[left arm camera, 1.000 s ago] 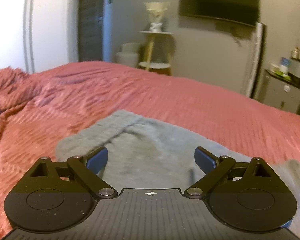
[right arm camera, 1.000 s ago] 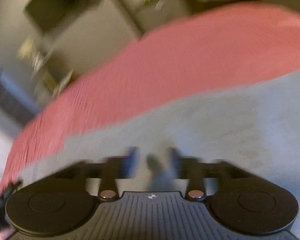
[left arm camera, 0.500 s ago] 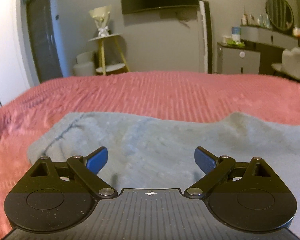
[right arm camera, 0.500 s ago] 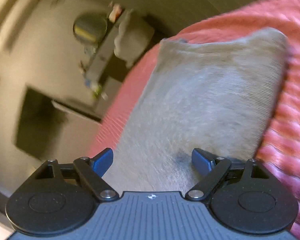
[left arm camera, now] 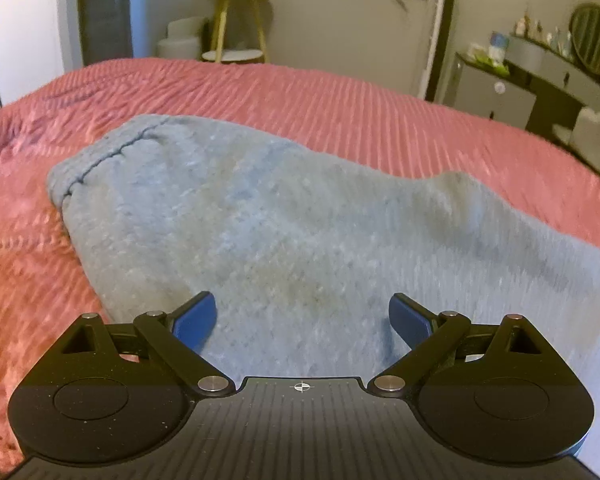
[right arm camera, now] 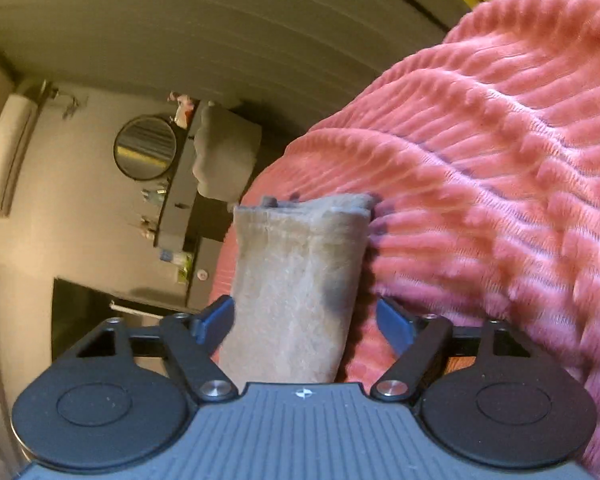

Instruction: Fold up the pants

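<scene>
Pants [left arm camera: 284, 220], grey fleece, lie on the red ribbed bedspread [left arm camera: 340, 104], filling centre frame in the left view; a stitched hem edge shows at upper left of the cloth. Left gripper [left arm camera: 302, 318] hovers low over the fabric, jaws spread wide, nothing between them. Right view is rolled sideways: right gripper [right arm camera: 304, 320] also spread wide, with a narrow end of the pants [right arm camera: 300, 280] running up between the fingers to mid-frame; fabric not pinched, and whether the left finger [right arm camera: 216, 320] touches it I cannot tell. Bedspread [right arm camera: 480, 160] bunches in heavy ridges at right. Risks, as I judge them: closing here could catch the plush bedspread along with the pants and drag both; the thick fleece may slip from a shallow bite; layers at the far end look uneven, so a one-layer grab would skew the fold. Frames are soft, edges hard to place.
</scene>
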Motion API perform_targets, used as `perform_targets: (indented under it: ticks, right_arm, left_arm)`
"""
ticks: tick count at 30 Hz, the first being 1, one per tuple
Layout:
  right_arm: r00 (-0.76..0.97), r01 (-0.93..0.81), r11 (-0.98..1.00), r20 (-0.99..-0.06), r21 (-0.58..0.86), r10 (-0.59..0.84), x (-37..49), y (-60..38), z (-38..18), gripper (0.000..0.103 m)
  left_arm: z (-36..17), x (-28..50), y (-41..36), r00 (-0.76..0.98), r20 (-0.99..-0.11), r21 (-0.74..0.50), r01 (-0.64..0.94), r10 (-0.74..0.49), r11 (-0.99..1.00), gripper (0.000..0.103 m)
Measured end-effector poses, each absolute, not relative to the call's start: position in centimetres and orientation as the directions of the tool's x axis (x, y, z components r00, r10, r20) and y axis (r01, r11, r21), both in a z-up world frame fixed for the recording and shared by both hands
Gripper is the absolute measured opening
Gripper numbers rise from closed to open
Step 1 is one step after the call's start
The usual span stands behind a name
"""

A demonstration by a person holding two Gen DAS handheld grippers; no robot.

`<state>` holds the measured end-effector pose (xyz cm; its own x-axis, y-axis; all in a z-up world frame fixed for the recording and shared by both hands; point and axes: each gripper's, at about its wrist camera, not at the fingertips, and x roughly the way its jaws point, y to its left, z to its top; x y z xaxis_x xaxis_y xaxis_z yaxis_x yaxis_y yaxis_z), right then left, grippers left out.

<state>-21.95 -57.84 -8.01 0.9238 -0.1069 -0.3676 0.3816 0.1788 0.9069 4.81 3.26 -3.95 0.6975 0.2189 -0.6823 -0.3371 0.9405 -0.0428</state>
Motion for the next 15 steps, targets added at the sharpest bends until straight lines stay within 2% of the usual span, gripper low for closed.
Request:
perform_targets:
  ticks: [3,5,10,14,15]
  right_arm:
    - [0.922,0.386,0.152,-0.372,0.910,-0.109,-22.8,-59.6,-8.7,0.058]
    - [0.920,0.390,0.160,-0.377,0.907,-0.104,-22.0,-60.2,-8.7,0.055]
    - [0.910,0.413,0.189,-0.399,0.891,-0.111,-17.5,-61.4,-8.4,0.053]
    - [0.886,0.463,0.276,-0.451,0.842,-0.111,-15.1,-60.8,-8.1,0.026]
    - [0.880,0.472,0.305,-0.461,0.827,-0.112,-14.4,-60.5,-7.8,0.025]
  left_arm:
    - [-4.2,4.5,2.2,0.703,-0.679,-0.021,-0.309,0.213,0.951,0.097]
    - [-4.6,4.3,1.7,0.705,-0.682,-0.027,-0.290,0.195,0.957,0.097]
    - [-5.1,4.6,1.1,0.702,-0.689,-0.022,-0.266,0.178,0.964,0.097]
    - [-5.3,4.8,1.0,0.701,-0.693,-0.028,-0.260,0.168,0.965,0.097]
    - [-5.4,4.9,1.0,0.701,-0.693,-0.027,-0.258,0.168,0.966,0.097]
